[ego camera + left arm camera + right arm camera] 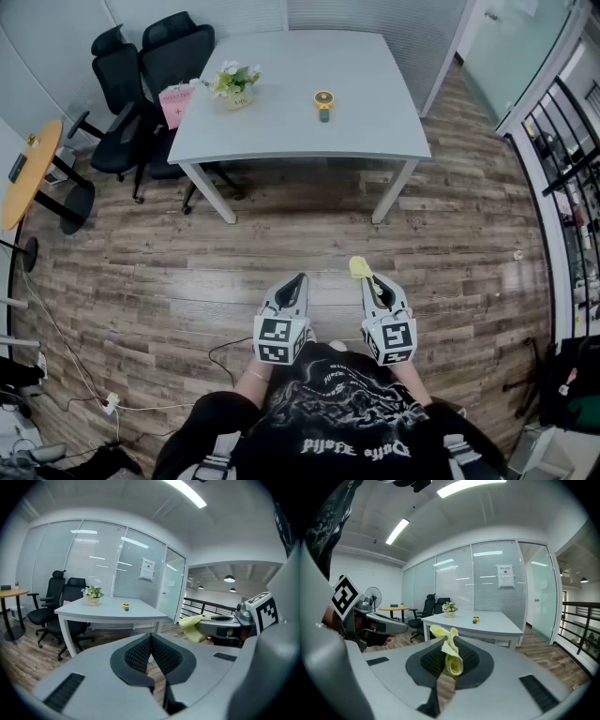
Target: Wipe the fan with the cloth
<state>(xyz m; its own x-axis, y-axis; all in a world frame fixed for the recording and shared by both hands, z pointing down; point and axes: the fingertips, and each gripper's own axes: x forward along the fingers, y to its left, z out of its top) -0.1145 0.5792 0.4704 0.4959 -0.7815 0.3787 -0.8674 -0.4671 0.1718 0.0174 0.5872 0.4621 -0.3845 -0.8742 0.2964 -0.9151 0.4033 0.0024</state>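
Note:
A small yellow fan [323, 104] on a green base stands near the middle of the white table [375, 131], far ahead of both grippers; it also shows as the small yellow fan [125, 606] and the distant fan [476, 619]. My right gripper [367, 277] is shut on a yellow cloth [359, 268], which sticks up crumpled between the pads as the yellow cloth [449, 653]. My left gripper [300, 279] is shut with nothing in it, its pads [151, 654] pressed together. Both are held low over the wooden floor, close to my body.
A potted flower [235, 82] and a pink box [175, 103] sit at the table's left end. Black office chairs [150, 70] stand left of it, with a round wooden table [30, 173] further left. A railing [562, 150] runs along the right. Cables [112, 403] lie on the floor.

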